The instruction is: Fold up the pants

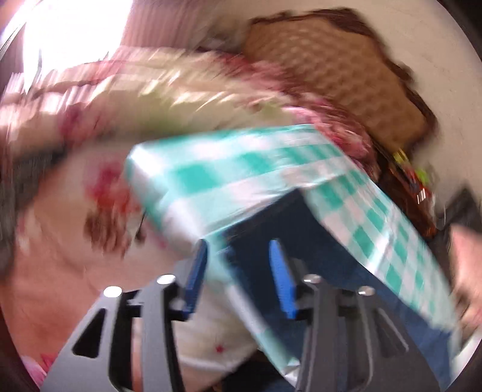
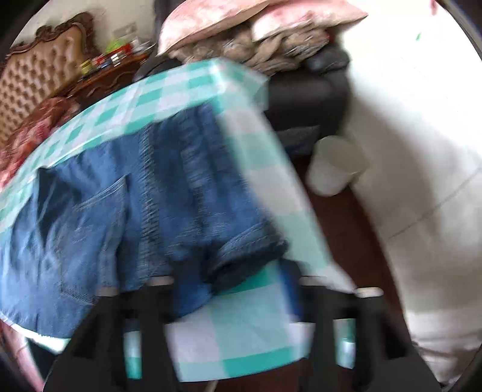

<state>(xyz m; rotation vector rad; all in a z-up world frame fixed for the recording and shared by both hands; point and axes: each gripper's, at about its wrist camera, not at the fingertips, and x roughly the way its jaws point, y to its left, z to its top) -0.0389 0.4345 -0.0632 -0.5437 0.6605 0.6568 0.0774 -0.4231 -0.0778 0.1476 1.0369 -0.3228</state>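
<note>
A bedroom in a home is shown. A tufted tan headboard (image 2: 33, 78) with a carved dark wood frame is seen against a white wall. Floral bedding (image 1: 99, 126) is spread beside a tabletop (image 2: 168, 90) covered with a teal-and-white checked cloth. Pink pillows (image 2: 241, 18) are piled on a dark armchair (image 2: 307, 90), and a white bucket (image 2: 334, 165) stands on the dark floor.
</note>
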